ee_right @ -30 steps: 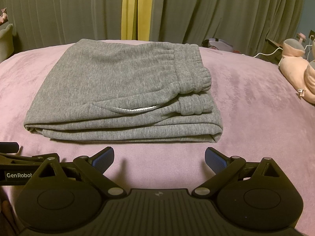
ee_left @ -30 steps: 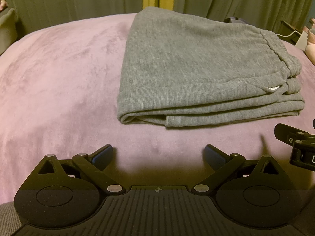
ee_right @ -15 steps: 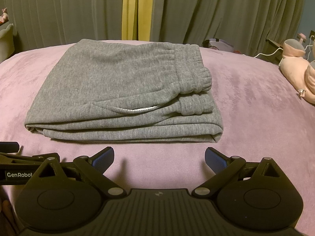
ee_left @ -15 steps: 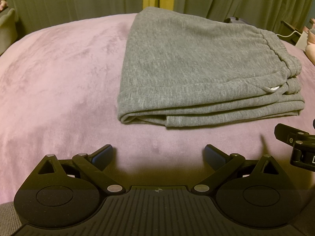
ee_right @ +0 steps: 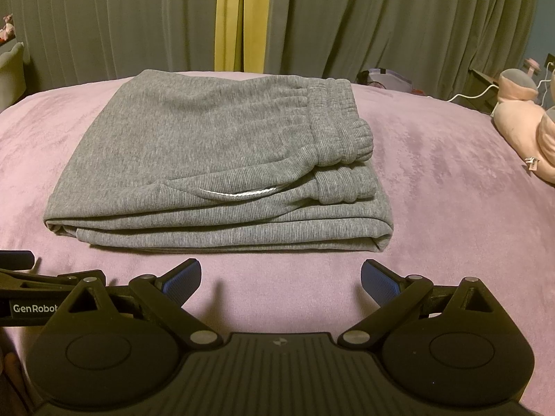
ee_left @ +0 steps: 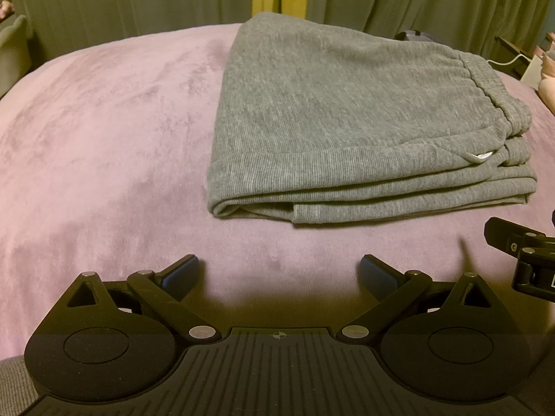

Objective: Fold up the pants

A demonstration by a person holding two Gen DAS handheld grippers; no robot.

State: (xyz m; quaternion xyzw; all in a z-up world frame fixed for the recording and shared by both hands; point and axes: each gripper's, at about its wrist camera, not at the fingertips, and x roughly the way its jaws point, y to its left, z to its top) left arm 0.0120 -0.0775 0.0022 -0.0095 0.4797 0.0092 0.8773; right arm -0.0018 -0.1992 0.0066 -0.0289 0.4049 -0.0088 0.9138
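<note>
Pink bedspread [ee_right: 451,208] is carrying the folded grey sweatpants [ee_right: 215,170] just beyond both wide-open, empty tools, lying lengthwise left-to-right, nearer the right tool [ee_right: 281,277] than the left tool [ee_left: 279,274].

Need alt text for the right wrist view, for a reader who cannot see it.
Grey pants lie folded in a neat stack on a pink bedspread, waistband to the right. The open right hand-held gripper sits short of them, holding nothing. Green curtains hang behind.

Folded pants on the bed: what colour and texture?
Heather grey, fine ribbed knit; the folded pants show best in the right wrist view.
</note>
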